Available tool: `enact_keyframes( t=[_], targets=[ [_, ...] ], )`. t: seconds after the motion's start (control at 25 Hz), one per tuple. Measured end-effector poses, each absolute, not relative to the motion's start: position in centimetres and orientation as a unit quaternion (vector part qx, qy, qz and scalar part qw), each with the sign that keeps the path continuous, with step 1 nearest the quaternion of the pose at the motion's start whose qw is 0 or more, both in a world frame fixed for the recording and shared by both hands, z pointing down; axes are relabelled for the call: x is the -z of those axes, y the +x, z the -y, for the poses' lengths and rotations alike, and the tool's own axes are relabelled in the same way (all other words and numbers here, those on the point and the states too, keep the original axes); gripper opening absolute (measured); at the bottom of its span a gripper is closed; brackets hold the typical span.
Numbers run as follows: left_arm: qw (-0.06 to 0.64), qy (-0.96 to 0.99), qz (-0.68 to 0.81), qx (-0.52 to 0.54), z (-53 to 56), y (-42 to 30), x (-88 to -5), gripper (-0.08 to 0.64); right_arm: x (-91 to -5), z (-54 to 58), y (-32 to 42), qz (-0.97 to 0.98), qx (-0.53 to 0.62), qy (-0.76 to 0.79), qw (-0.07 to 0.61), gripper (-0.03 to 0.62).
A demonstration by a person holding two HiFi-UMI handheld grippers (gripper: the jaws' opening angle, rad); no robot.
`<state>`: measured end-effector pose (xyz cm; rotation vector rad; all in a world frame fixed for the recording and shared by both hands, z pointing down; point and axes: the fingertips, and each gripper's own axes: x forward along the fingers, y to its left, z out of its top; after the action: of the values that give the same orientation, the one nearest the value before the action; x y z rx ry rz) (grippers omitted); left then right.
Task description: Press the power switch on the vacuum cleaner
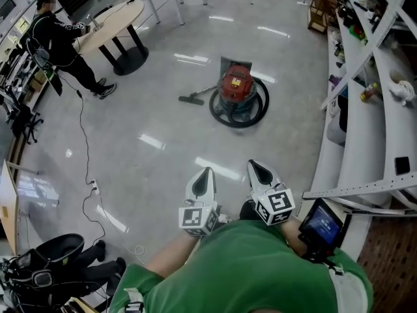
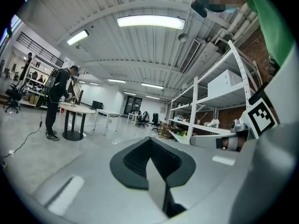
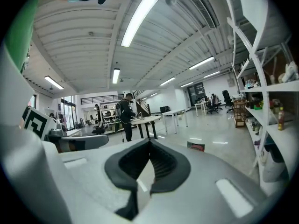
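Observation:
The vacuum cleaner [image 1: 236,87], a red canister with a black hose coiled round it, stands on the shiny floor well ahead of me. Its floor nozzle [image 1: 191,99] lies to its left. My left gripper [image 1: 207,172] and right gripper [image 1: 253,165] are held side by side close to my body, both pointing toward the vacuum and far short of it. Each has its jaws closed to a point with nothing between them. In the left gripper view the left gripper [image 2: 150,139] faces open floor. Just beyond the right gripper [image 3: 149,141] a small dark-and-red shape [image 3: 196,146] shows on the floor.
White shelving [image 1: 365,109] with several items runs along the right. A person [image 1: 58,41] stands at a round table [image 1: 111,25] at the far left, and a cable [image 1: 85,149] trails over the floor. A black chair [image 1: 52,266] sits near my left foot.

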<state>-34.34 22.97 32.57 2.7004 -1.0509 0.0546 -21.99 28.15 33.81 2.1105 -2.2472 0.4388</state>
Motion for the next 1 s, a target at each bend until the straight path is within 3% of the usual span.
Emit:
enact_keyframes(
  t=[0.44, 1.0],
  targets=[
    [0.115, 0.927, 0.355, -0.023, -15.7, -29.3, -33.6, 0.008, -34.4, -20.7, -16.7, 0.712, -0.135, 0.689, 0.006, 0.002],
    [0.105, 0.928, 0.355, -0.035, -5.6, -15.5, -33.6, 0.008, -34.2, -11.0, -3.6, 0.715, -0.138, 0.685, -0.01, 0.002]
  ],
)
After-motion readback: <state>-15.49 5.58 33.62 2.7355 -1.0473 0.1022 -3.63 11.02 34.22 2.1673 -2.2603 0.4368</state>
